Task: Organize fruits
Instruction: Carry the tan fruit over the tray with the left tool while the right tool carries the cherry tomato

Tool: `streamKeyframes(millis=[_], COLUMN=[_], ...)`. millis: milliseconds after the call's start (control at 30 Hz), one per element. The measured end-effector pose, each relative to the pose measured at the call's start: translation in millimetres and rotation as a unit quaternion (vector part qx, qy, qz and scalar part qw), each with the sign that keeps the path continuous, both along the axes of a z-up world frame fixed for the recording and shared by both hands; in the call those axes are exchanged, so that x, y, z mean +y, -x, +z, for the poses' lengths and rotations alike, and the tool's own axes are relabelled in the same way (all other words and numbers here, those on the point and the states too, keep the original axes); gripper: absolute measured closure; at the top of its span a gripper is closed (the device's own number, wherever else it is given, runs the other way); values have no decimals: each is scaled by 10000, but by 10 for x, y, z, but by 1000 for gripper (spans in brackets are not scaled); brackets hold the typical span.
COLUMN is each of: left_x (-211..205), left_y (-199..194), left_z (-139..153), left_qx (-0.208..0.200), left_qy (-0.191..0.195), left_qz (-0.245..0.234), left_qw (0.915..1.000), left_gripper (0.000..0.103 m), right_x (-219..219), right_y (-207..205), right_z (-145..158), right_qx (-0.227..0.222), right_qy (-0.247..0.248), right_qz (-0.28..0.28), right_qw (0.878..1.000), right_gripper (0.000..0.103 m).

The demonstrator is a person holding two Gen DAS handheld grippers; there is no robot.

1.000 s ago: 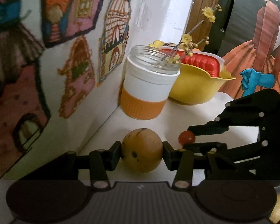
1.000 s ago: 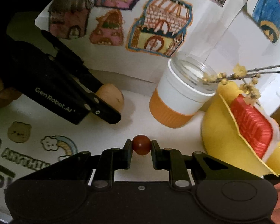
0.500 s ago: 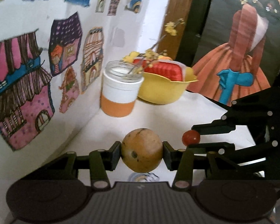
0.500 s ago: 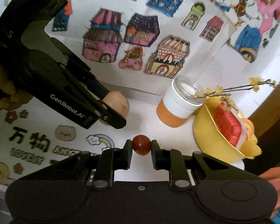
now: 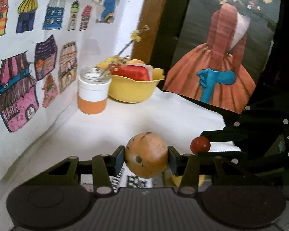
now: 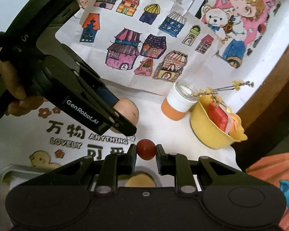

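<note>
My left gripper (image 5: 146,155) is shut on a round tan-brown fruit (image 5: 146,155), held above the white table. The same fruit (image 6: 128,112) shows in the right wrist view, pinched by the left gripper (image 6: 125,123), which a hand (image 6: 15,92) holds at the left. My right gripper (image 6: 146,152) is shut on a small red cherry tomato (image 6: 146,151). That tomato (image 5: 200,145) also appears at the right of the left wrist view, in the right gripper (image 5: 202,144). A metal tray (image 6: 3,175) lies under my right gripper, with a yellowish fruit (image 6: 139,181) partly hidden in it.
A yellow bowl (image 6: 210,134) with a red container (image 6: 217,115) stands at the back right. Beside it is a white and orange jar (image 6: 176,104) holding yellow flower twigs (image 6: 221,89). Drawings of houses cover the wall (image 6: 144,48) behind. A dress picture (image 5: 217,67) leans at the right.
Both grippers have pulled back and up from the jar and bowl, each still holding its fruit. The tray has come into the right wrist view.
</note>
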State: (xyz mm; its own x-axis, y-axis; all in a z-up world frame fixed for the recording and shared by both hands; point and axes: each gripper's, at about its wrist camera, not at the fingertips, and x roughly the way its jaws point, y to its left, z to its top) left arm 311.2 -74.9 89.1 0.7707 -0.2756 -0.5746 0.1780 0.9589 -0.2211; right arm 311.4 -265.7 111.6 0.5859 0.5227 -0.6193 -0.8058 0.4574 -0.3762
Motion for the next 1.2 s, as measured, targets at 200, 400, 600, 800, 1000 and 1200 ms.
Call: streamKeyframes(millis=[200,400,600,800,1000,1200], left_x=[-207,-392,-504,-561,-611,-634], left_y=[228,414,575,728,844,939], left_z=[-31,-96,-140,-165,-201,-276], left_qx=[-1,44,48,57,74,60], left_qy=[60,117,95,70,61,105], left_qz=[-207,-385,-482,-522,-539,-474], left_qw=[9998,9992,9988,9986,9985,9988], left_gripper=[52,52,52,52,52,52], right_x=[-215,-397,-536,-644,-746,-835], right_y=[323,573,772,939,1055,1120], right_z=[-39,-95,-124,-176,-257,-393], right_qx=[-35,-71,-102,-107,-58,4], right_qy=[32,45,-79,-176,-303,-492], right_qz=[-182,-294,-377,-455,-592,-885], right_qw=[9998,9995,9992,9988,9978,9949], right_gripper=[81,81,80,80,80,80])
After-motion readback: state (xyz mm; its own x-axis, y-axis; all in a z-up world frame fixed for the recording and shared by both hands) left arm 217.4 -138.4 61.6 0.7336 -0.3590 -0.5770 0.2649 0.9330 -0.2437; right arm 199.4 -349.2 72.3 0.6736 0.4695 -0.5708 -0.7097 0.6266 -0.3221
